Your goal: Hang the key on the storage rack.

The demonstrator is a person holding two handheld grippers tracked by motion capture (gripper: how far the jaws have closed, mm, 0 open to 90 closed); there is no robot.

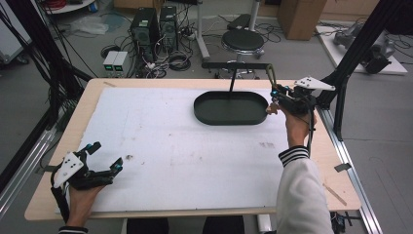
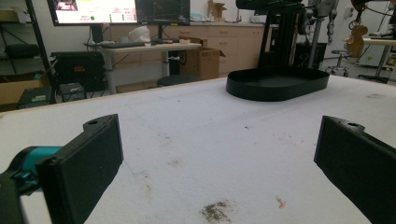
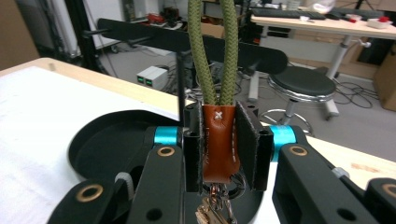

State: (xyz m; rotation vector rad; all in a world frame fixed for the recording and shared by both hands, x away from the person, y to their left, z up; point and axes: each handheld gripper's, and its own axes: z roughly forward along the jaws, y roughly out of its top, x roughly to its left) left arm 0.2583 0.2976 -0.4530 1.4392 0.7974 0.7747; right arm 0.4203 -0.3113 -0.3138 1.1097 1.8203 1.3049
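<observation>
up close, brown leather tab with green rope loop, keys below

At the lower left of the high view, the black left gripper with a grey three-cornered plate on top has small teal tips on its jaws. At the upper right, the black right gripper with the same grey plate has a black cable going down along the forearm. This arm wears a white sleeve with a black-and-white striped cuff. In the right gripper view, the jaw arms at the bottom show brass-coloured rivets and teal metal cylinders.
</observation>
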